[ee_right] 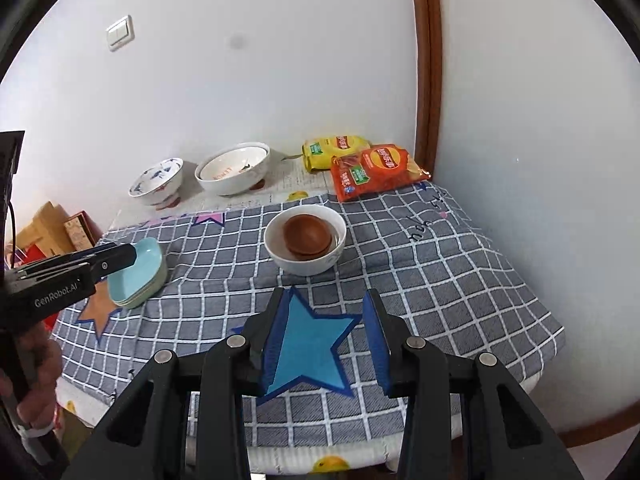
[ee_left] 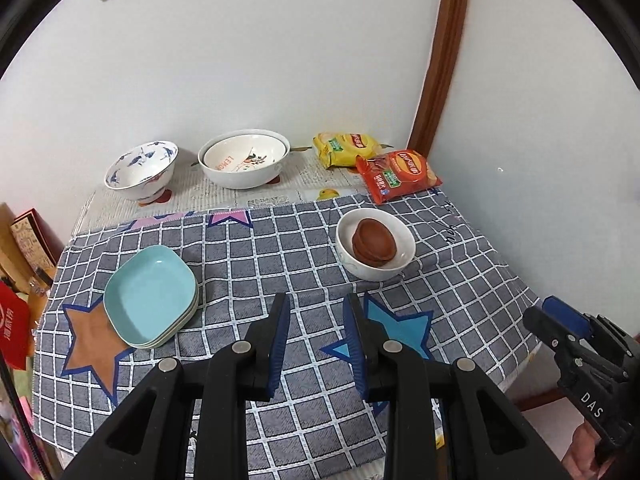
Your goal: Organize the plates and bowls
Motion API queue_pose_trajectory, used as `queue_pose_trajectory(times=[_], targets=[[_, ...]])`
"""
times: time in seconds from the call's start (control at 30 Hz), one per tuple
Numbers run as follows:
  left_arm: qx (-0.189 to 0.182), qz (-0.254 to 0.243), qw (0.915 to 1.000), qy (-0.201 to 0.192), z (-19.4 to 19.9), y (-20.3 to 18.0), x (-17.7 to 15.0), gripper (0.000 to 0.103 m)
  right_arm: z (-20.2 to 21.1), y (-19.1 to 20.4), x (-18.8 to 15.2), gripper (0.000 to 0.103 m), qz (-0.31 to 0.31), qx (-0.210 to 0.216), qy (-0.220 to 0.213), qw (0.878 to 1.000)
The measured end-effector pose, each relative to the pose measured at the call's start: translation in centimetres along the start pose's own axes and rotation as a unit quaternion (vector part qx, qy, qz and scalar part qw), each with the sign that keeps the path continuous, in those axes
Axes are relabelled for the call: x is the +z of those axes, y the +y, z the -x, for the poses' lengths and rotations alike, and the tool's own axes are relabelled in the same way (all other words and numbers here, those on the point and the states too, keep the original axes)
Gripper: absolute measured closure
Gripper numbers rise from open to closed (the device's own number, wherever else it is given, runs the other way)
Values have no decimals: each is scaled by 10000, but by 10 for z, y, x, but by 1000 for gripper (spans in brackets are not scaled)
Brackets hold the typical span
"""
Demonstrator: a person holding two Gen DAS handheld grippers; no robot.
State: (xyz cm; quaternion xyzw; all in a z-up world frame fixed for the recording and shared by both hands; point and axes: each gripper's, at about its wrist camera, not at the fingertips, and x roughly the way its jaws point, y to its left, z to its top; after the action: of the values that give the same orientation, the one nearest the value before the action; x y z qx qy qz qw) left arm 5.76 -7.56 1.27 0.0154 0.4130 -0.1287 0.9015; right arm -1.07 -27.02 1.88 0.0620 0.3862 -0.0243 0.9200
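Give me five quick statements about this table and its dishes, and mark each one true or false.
1. The light blue plates sit in a stack. True.
2. The small white bowl is empty. False: brown dishes lie inside it.
3. Two snack bags lie at the far right corner. True: a yellow bag and a red bag.
4. The left tool grips a plate. False: nothing is between its fingers.
5. The blue-patterned bowl is upside down. False: it stands upright.
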Motion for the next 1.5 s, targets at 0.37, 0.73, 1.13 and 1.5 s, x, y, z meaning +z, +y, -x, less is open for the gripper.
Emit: queue_pose_trajectory(times=[0.37,0.73,1.13,1.5], targets=[[-205,63,9990,386,-26,-2,5,77,-15,-17,0,64,-170,-5,245,9996],[-231,70,9967,769,-81,4,24,77,-60,-32,24,64,-345,90,205,9992],[-134,67,9923,1228,-162,5,47,77,-153,-37,54,64,-292,26,676,9973],[-298,107,9895,1411,-219,1,71,63,-225,-38,74,68,-329,154,1136,9929]])
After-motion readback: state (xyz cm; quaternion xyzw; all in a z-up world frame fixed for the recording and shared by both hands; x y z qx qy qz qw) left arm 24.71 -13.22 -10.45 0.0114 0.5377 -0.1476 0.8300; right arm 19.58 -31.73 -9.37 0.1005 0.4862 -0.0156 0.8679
